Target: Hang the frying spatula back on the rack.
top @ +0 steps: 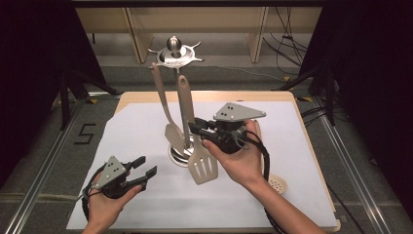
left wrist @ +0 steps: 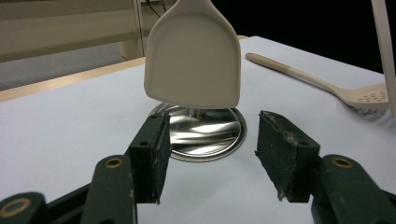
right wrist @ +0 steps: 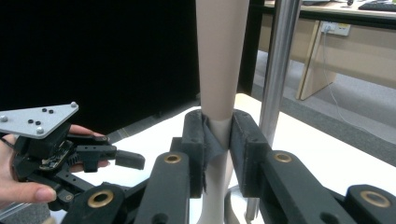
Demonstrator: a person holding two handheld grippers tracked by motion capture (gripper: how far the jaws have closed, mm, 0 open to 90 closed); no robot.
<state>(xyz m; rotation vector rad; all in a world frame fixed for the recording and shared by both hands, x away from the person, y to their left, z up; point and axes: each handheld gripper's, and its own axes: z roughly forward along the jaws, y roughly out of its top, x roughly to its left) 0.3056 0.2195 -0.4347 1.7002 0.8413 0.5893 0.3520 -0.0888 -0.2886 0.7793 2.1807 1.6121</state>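
The right hand-held gripper (right wrist: 217, 144) is clamped on the handle of the slotted spatula (top: 202, 165), beside the steel pole (right wrist: 275, 93) of the utensil stand (top: 182, 153) at the middle of the table (top: 292, 146). The spatula hangs with its blade low, at the near side of the stand's base. To do this step well, keep the handle vertical and move it straight, so that it clears the pole and the spoon (top: 171, 129) hanging to its left. The left hand-held gripper (top: 141, 173) rests open near the table's near-left corner, jaws toward the base. A skimmer (left wrist: 327, 84) lies at the right.
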